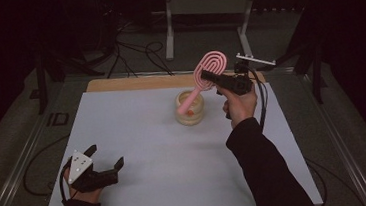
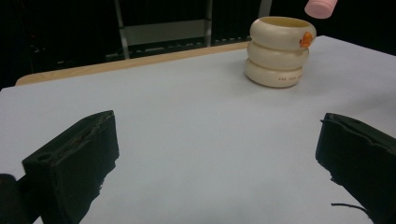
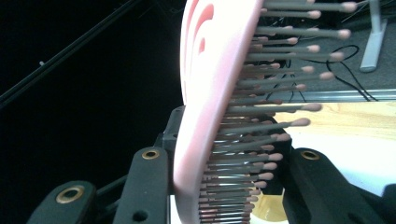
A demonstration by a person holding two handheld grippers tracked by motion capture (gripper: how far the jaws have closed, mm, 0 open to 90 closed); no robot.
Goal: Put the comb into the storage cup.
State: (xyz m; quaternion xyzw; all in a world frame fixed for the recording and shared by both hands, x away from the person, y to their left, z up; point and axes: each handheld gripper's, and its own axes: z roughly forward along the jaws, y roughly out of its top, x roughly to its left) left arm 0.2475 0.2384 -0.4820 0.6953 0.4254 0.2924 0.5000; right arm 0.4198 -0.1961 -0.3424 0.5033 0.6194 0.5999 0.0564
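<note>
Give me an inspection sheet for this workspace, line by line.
Surface: white board on a wooden table top, bare apart from the holder.
Job's things: pink hairbrush held handle-down over the cream ringed holder.
Clutter: nothing seen.
Grippers: right gripper shut on the brush head; left gripper open, low over the board.
Cables: black cable trailing from the right gripper; loose cables on the floor beyond.
Surroundings: dark room, grey metal frame behind.

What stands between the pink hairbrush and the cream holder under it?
Nothing visible does. The right gripper holds the pink hairbrush by its head, tilted, and the handle points down at the open top of the cream holder. The left gripper rests apart, near the front left corner of the table.
</note>
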